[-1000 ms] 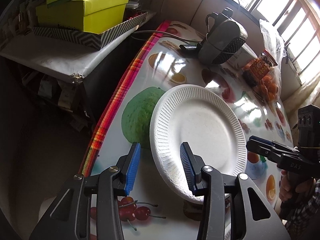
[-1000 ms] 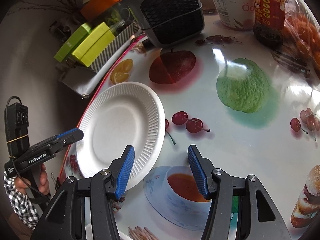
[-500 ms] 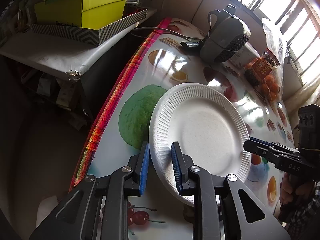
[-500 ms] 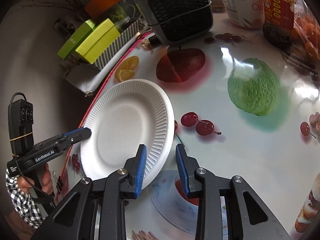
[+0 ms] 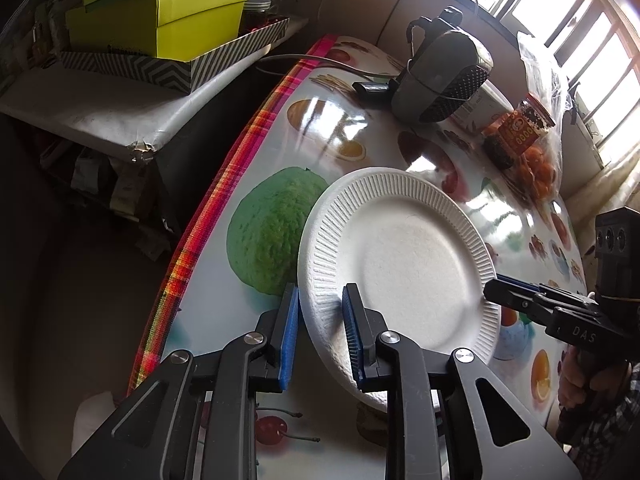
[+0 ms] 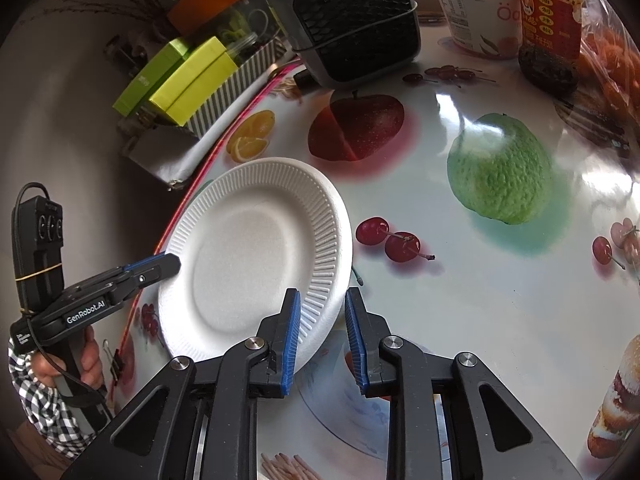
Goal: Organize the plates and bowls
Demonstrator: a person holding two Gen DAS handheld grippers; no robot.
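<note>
A white ribbed paper plate sits tilted near the table's plaid edge; it also shows in the right wrist view. My left gripper is shut on the plate's near-left rim, one blue pad under it and one on top. My right gripper is shut on the opposite rim, which sits between its blue pads. Each gripper shows in the other's view, the right one and the left one, both at the plate's edge.
The table has a glossy fruit-print cloth. A grey fan heater, a white tub, a sauce jar and a bag of oranges stand at the far side. Green boxes lie on a side shelf.
Both grippers have closed from wide open onto opposite rims of the plate. The plate has tilted up slightly off the cloth.
</note>
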